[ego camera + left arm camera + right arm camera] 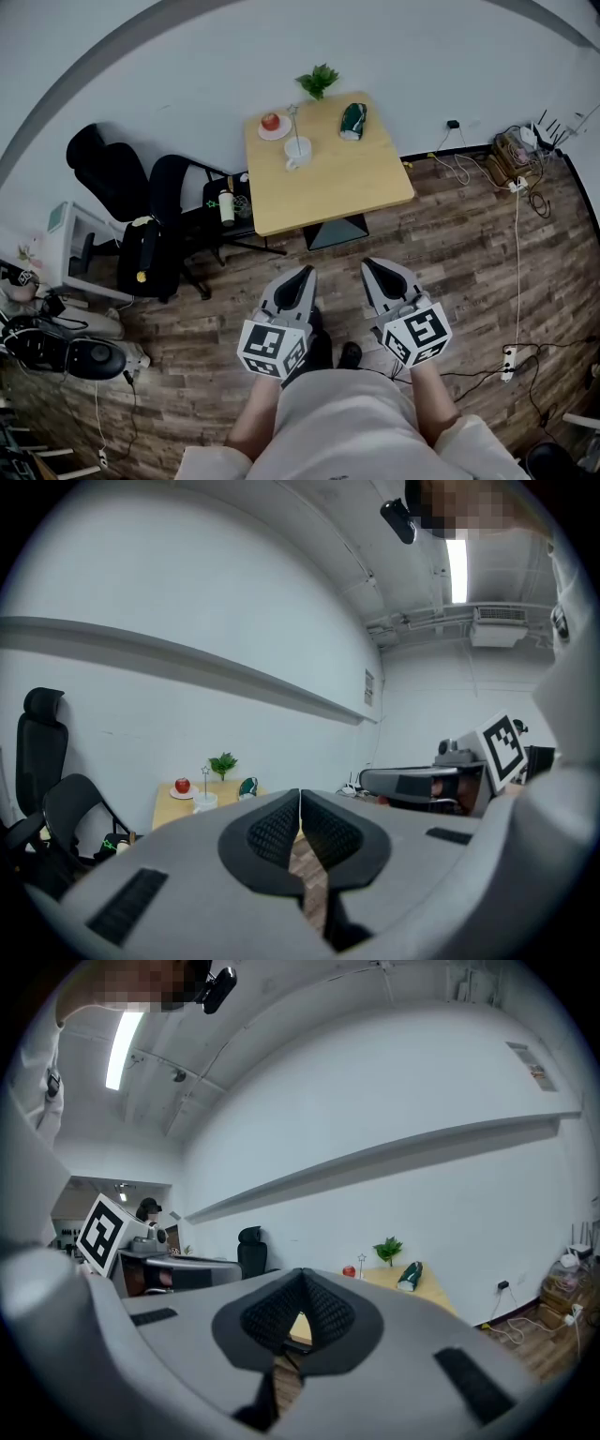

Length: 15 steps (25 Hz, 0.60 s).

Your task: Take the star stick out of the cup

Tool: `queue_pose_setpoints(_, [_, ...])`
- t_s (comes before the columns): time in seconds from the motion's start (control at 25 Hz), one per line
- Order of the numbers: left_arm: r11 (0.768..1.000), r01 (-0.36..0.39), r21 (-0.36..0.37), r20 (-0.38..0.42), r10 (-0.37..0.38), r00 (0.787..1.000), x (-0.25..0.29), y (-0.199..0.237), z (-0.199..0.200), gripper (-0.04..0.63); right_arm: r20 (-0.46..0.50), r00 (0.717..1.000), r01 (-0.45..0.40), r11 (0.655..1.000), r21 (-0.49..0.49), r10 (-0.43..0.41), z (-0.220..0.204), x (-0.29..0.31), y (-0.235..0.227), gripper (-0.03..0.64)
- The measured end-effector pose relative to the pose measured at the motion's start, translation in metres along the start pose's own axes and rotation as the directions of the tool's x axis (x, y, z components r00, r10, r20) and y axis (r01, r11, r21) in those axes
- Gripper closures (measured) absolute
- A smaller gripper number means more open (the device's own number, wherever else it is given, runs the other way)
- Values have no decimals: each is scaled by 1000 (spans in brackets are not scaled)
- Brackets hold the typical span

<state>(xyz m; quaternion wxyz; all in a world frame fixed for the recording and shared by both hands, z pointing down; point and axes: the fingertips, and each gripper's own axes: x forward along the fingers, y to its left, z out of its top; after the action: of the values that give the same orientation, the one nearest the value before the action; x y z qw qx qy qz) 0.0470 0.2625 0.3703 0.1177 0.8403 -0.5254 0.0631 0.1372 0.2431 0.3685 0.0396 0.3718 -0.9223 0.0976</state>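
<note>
Both grippers are held low in front of the person's body, side by side above the wood floor (450, 244), tips pointed towards the tabletop (347, 183) and well apart from it. The left gripper (305, 272) has its fingers (272, 832) pressed together with nothing between them. The right gripper (370, 265) is likewise closed at the tips, nothing pinched; only a small gap is seen behind the touching pads (328, 1312).

The star stick (293, 125) stands upright in the white cup (297, 153) at the back left part of the tabletop. A plate (274, 129) with an apple (271, 121) is set just beside the cup, on the wall side. A small potted plant (318, 81) is placed at the back edge, and a dark green pouch (352, 120) lies near the back right corner.

Two black chairs (169, 202) are seen left of the tabletop, with a bottle (226, 208) between them and it. Cables (517, 202) are strewn on the floor at the right. Bare floor lies between the grippers and the tabletop.
</note>
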Motion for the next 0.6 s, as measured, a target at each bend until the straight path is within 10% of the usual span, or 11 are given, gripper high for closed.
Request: queue_pose_setpoints(0.6, [999,47,4,17,-47,999,49,63,13,584,-36,998,49,998,-26,-50,11,71,-24,617])
